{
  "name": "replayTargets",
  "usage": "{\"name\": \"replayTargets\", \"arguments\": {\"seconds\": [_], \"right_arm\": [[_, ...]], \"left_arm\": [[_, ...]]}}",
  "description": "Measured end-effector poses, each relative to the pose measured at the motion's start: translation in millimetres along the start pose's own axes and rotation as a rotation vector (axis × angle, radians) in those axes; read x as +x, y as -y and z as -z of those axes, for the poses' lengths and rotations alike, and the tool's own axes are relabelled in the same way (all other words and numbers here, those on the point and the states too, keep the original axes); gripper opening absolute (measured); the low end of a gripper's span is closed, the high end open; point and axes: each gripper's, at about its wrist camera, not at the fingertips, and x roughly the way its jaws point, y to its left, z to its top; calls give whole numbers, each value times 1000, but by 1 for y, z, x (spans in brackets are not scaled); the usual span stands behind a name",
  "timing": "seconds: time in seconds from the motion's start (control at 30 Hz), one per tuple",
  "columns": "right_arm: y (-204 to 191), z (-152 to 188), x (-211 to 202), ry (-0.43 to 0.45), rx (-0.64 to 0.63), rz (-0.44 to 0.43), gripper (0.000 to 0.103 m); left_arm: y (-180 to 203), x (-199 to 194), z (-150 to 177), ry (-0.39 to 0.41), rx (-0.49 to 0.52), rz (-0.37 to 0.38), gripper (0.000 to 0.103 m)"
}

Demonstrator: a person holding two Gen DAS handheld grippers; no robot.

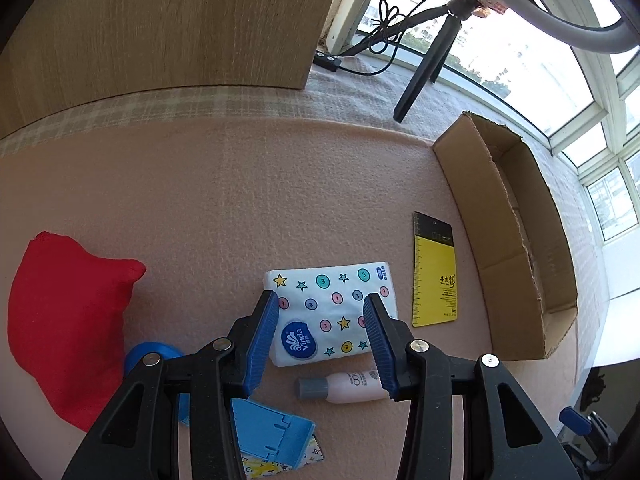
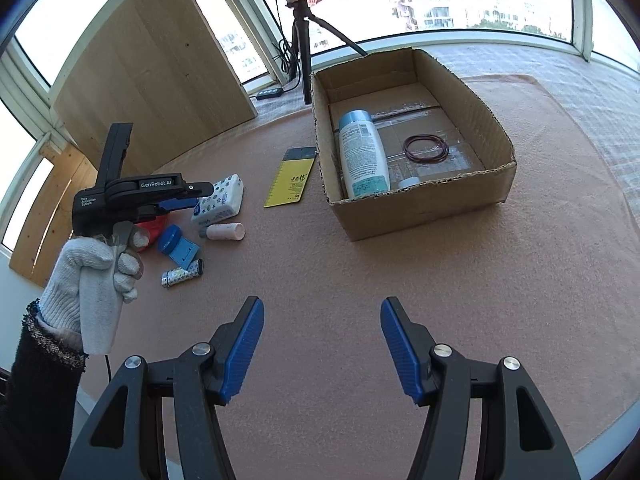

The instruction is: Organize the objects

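A white tissue pack (image 1: 332,312) printed with stars and dots lies on the pink mat. My left gripper (image 1: 322,298) hovers just above it, open, with its blue pads over the pack's two sides and not touching it. In the right wrist view a gloved hand holds that left gripper (image 2: 196,198) over the tissue pack (image 2: 224,200). A small pink bottle (image 1: 344,388) with a grey cap lies just in front of the pack. The cardboard box (image 2: 400,208) holds a large bottle (image 2: 362,156) and a ring of bands (image 2: 426,148). My right gripper (image 2: 322,304) stands open over bare mat.
A yellow and black card (image 1: 436,276) lies between the pack and the box (image 1: 520,240). A red cloth (image 1: 68,320), a blue round lid (image 1: 148,356), a blue plastic piece (image 1: 272,432) and a patterned tube (image 2: 182,274) sit at the left. A tripod (image 2: 302,40) stands behind the box.
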Motion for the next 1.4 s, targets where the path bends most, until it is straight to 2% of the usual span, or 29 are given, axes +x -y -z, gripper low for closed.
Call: {"name": "replayTargets", "arguments": {"seconds": [0.1,0.2,0.27,0.37,0.6,0.87,1.1,1.3,1.4], "right_arm": [[4,-1,0,0,4,4,57],[6,-2,0,-3,3,6,57],[6,-2,1,-4,3,6,57],[8,-2,2,-7,5,10,57],[13,-4,3,-7,18,13,57],[11,-5,8,-10,21,0,57],[14,-4,7,-8,32,-6,57],[18,-1,11,-20,46,-14,57],[18,1,17,-38,42,-26,57]], "left_arm": [[10,2,-5,4,21,18,47],[19,3,-9,31,60,-52,48],[15,5,-15,33,25,-66,48],[11,17,-20,-17,-6,-52,48],[42,23,-6,-33,120,-10,48],[95,23,28,-33,348,11,45],[122,13,71,-46,508,81,45],[132,3,110,-60,552,164,45],[129,-6,119,-48,519,162,46]]}}
